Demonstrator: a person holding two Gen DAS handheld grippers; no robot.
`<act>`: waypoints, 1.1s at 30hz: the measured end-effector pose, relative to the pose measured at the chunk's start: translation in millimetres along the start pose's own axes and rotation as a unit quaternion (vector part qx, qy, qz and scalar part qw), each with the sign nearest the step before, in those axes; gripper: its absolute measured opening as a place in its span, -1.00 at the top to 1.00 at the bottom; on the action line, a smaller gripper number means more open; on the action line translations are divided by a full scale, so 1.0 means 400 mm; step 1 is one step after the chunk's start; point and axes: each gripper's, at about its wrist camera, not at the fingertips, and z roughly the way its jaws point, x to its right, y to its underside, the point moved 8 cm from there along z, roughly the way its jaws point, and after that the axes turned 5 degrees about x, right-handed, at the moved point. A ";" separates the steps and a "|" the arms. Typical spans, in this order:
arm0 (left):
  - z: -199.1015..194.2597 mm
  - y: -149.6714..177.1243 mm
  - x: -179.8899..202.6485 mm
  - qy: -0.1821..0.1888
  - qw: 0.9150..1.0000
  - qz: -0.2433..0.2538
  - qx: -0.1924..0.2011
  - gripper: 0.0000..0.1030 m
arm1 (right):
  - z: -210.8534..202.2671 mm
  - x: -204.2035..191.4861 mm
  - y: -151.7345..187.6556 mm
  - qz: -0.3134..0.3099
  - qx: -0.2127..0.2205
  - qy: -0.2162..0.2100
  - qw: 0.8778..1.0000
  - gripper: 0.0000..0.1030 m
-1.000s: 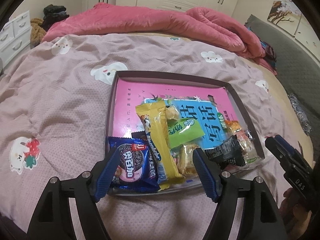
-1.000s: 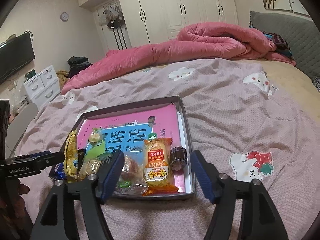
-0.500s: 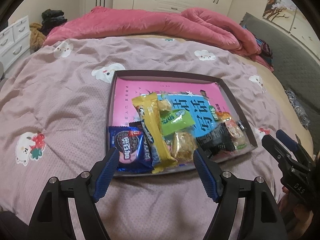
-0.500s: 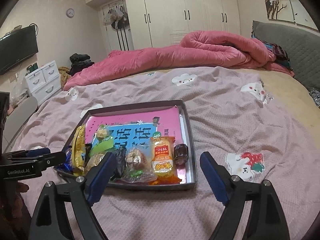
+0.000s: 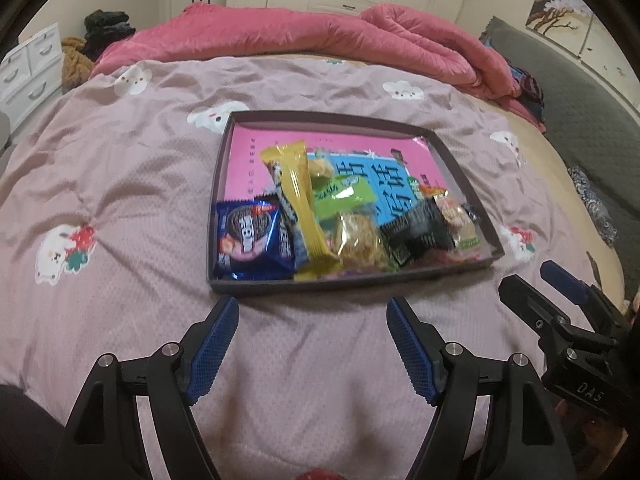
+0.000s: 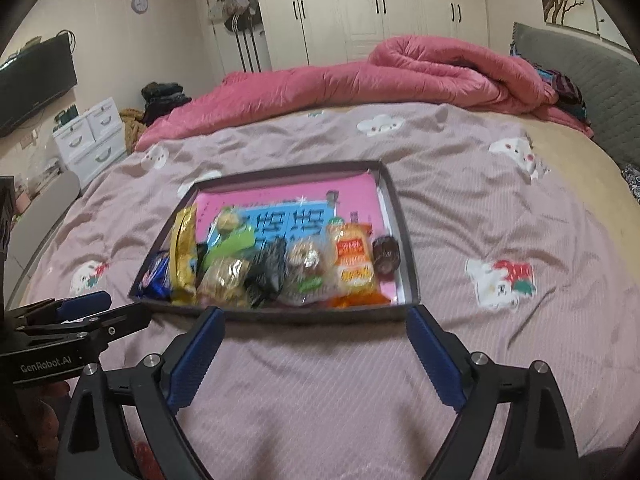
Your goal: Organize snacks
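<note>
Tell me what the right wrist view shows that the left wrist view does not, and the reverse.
Only the right wrist view: a wall clock, a dark screen on the wall, and a small dark round snack at the tray's right end. Only the left wrist view: the front of the blue cookie packet, which the right view catches only edge-on. Both share: the tray of snacks on the bedspread, the rolled pink quilt, the white drawers, and both grippers, the left gripper and the right gripper, open and empty.
</note>
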 end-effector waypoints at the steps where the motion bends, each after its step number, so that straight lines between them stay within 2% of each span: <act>1: -0.004 0.006 0.002 0.001 1.000 0.001 -0.001 -0.51 | -0.006 -0.004 0.004 0.000 -0.002 0.001 1.000 -0.80; 13: -0.056 0.029 0.008 -0.005 1.000 0.007 0.012 -0.51 | -0.082 -0.013 0.022 -0.002 0.000 0.021 1.000 -0.86; 17: -0.070 0.034 0.007 -0.009 1.000 0.007 0.017 -0.51 | -0.089 -0.005 0.037 0.006 -0.005 0.019 1.000 -0.92; 33: -0.078 0.041 0.008 -0.010 1.000 0.009 0.017 -0.51 | -0.088 -0.024 0.033 0.000 0.002 -0.001 1.000 -0.93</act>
